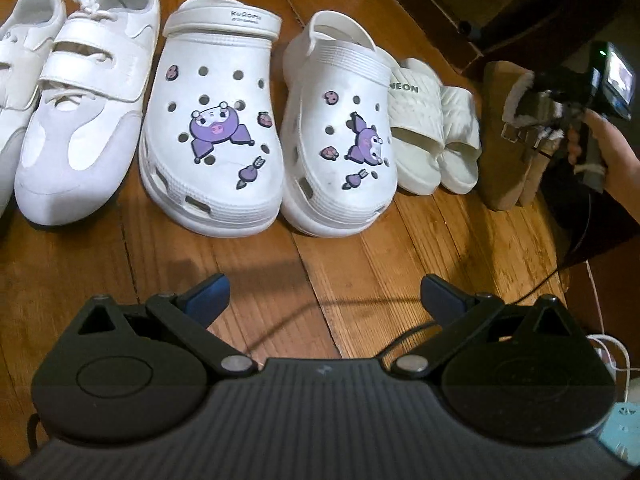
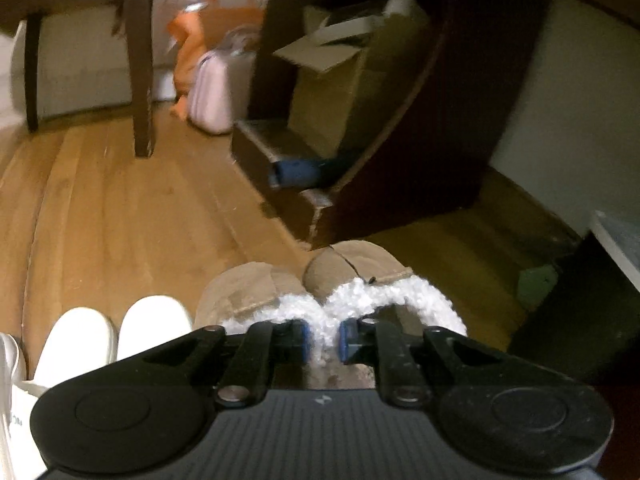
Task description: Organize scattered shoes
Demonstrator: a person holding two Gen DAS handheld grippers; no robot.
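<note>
Shoes stand in a row on the wooden floor: a white strap sneaker, two white clogs with purple charms, a pair of white slides and a pair of tan fleece-lined slippers. My left gripper hovers open in front of the clogs with nothing between its fingers. A hand holds my right gripper at the slippers. In the right wrist view the right gripper stands narrowly open, the white fleece cuff of the tan slippers between its pads. The white slides lie to the left.
A second white sneaker is cut off at the left edge. Beyond the slippers stand a dark cabinet base, a cardboard box, a dark table leg and pink and orange bags. White cables lie at the right.
</note>
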